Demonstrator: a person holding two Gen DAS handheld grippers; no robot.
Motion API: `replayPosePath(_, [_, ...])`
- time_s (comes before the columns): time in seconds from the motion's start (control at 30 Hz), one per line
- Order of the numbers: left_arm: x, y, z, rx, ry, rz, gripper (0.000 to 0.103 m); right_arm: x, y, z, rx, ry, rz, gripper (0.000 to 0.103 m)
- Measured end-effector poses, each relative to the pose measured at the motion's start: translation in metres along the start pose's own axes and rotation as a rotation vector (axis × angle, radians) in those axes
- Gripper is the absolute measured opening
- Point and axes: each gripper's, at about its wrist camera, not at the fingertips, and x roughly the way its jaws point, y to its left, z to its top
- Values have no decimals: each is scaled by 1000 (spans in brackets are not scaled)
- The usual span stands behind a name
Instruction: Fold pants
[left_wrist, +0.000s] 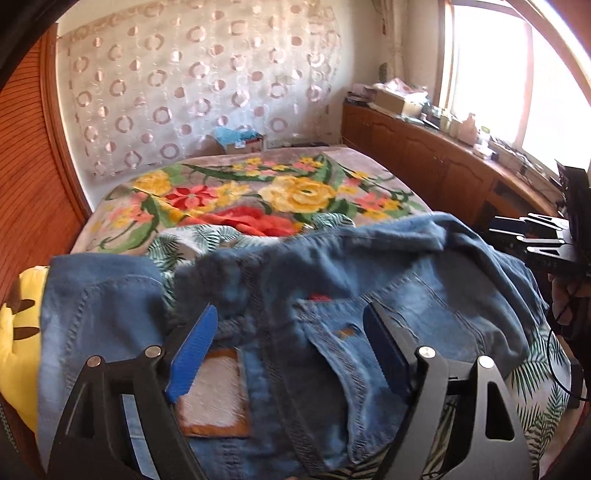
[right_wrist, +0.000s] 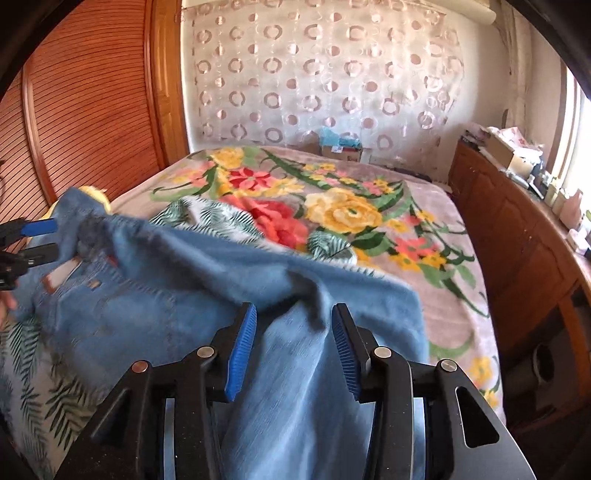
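Note:
Blue denim jeans (left_wrist: 332, 295) lie bunched on the bed, waistband toward me, with a tan leather patch (left_wrist: 212, 395) and back pocket showing. My left gripper (left_wrist: 291, 325) is open, its blue-padded fingers spread over the waistband area, holding nothing. In the right wrist view the jeans (right_wrist: 184, 295) stretch left, and one leg runs between the fingers of my right gripper (right_wrist: 293, 325), which is open with the jaws apart around the cloth. The other gripper shows at the left edge (right_wrist: 40, 240) of that view and at the right edge (left_wrist: 535, 236) of the left wrist view.
The bed carries a floral blanket (right_wrist: 351, 214) and a palm-leaf sheet (right_wrist: 33, 369). A yellow plush toy (left_wrist: 18, 354) lies left of the jeans. A wooden cabinet (right_wrist: 517, 229) with clutter runs along the right; a wooden slatted door (right_wrist: 92, 103) stands left.

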Motion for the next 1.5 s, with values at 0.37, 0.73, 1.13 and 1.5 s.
replayPosePath(0.37, [6, -23, -24, 29, 45, -35, 82, 2, -2, -30, 3, 136, -2, 44])
replayPosePath(0.73, [5, -16, -27, 30, 46, -24, 82, -18, -42, 3, -61, 92, -83, 3])
replayPosePath(1.13, [3, -12, -28, 35, 42, -20, 82, 24, -89, 46, -63, 157, -201, 3])
replayPosePath(1.5, [9, -8, -25, 37, 50, 1, 82, 58, -133, 74, 73, 216, -152, 36])
